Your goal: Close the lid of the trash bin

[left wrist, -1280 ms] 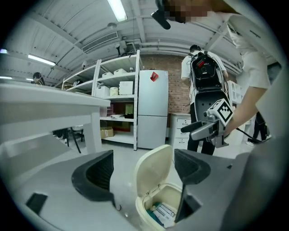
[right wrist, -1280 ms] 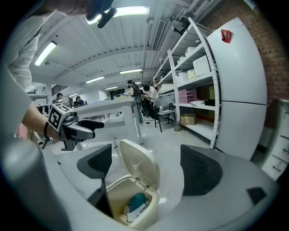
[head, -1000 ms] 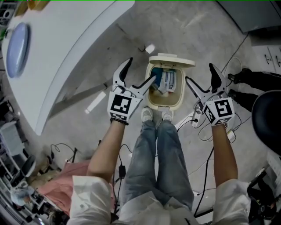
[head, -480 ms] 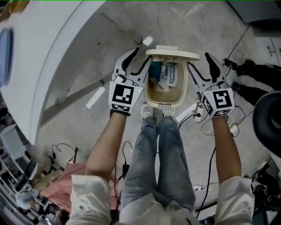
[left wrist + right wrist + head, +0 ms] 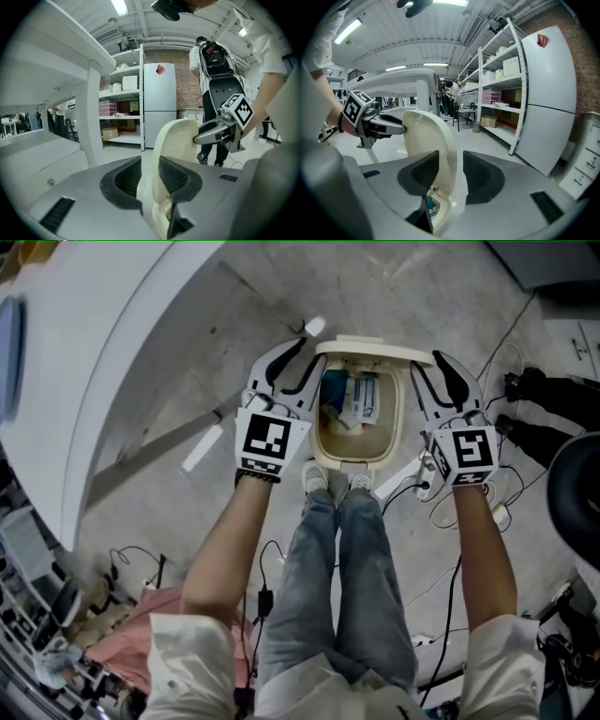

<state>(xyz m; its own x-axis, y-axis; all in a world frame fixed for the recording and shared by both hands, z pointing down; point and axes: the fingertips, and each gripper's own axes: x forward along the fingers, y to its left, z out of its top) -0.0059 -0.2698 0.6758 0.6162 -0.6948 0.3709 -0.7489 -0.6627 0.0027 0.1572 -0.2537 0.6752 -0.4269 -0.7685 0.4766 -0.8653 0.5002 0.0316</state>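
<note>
A cream trash bin [image 5: 361,461] stands on the floor in front of the person's shoes, with packaging [image 5: 356,404] inside. Its lid [image 5: 375,351] stands upright at the far rim. My left gripper [image 5: 312,351] has just been closing on the lid's left edge. In the left gripper view the lid [image 5: 176,140] fills the gap between the pads of that gripper [image 5: 150,176]. My right gripper [image 5: 429,364] has also been closing, at the lid's right edge. In the right gripper view the lid [image 5: 431,136] lies against one pad of that gripper [image 5: 451,176], with a thin gap at the other.
A white table [image 5: 112,352] curves along the left, its leg near the bin. Cables and a power strip [image 5: 422,486] lie right of the bin, and a black chair [image 5: 577,493] stands further right. A fridge [image 5: 159,103] and shelves stand beyond.
Both grippers have moved down and inward to the upright lid's two side edges. Their jaws have narrowed from wide open to close around the lid.
</note>
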